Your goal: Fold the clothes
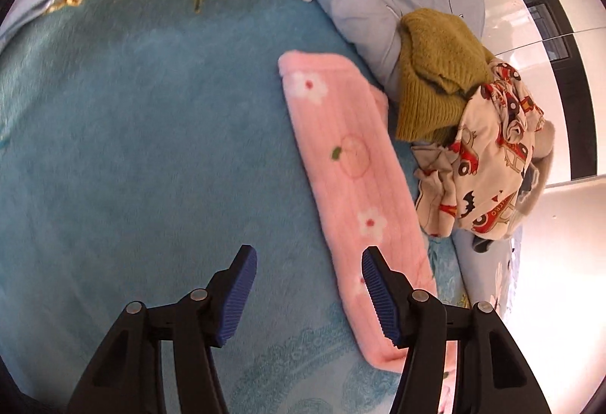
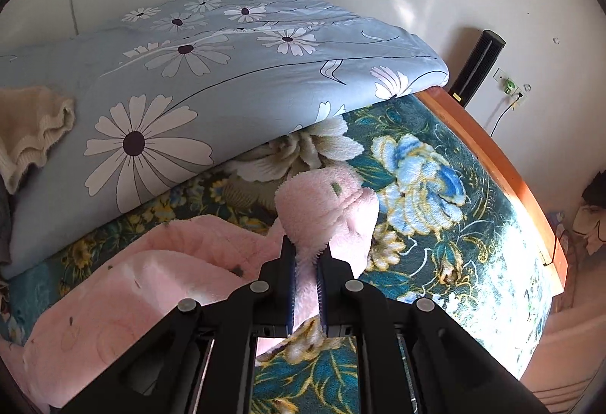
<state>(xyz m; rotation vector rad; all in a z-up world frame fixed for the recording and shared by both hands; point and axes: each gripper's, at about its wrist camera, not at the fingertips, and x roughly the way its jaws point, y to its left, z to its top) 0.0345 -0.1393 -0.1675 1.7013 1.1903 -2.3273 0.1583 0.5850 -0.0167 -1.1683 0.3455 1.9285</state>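
A pink fleece garment (image 1: pixel 352 183) with white flowers lies as a long folded strip on the teal bed blanket (image 1: pixel 151 149). My left gripper (image 1: pixel 308 275) hangs open just above the blanket, its right finger over the strip's near end, nothing between the pads. In the right wrist view my right gripper (image 2: pixel 306 256) is shut on a bunched end of the pink garment (image 2: pixel 329 209), lifted off the flowered blanket (image 2: pixel 435 224). The remainder of the pink cloth (image 2: pixel 125 285) trails down to the left.
A heap of unfolded clothes sits by the strip: an olive knit sweater (image 1: pixel 435 73) and a cream car-print piece (image 1: pixel 488 164). A folded light-blue daisy quilt (image 2: pixel 227 73) lies behind. A cream knit (image 2: pixel 30 126) rests on it. The bed's orange edge (image 2: pixel 511 171) runs along the right.
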